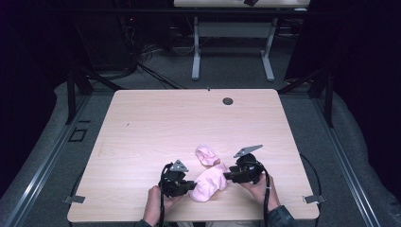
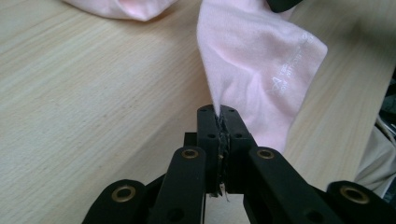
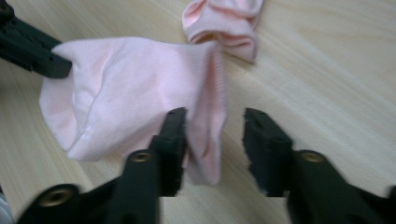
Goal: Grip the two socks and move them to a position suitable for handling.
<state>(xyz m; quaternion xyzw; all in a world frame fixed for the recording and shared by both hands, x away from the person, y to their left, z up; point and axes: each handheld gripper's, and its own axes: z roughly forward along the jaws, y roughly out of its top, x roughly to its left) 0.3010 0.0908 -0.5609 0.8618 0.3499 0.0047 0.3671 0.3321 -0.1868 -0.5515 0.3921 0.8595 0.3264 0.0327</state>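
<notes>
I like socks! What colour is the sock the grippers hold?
Pale pink sock, clearest in the right gripper view.

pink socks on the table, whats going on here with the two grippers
A person at a wooden table is handling a pink sock with a gripper in each hand. The left gripper is shut on one edge of the sock, holding it up off the table. The right gripper is open, one jaw against the fabric at the sock's other end, nothing pinched yet. A second pink sock lies bunched just beyond.

You are in a lab-like recording room: pale wooden desk (image 1: 156, 127), grey carpet (image 1: 227, 71), dark curtains (image 1: 364, 71), tangled cables (image 1: 151, 52).
</notes>
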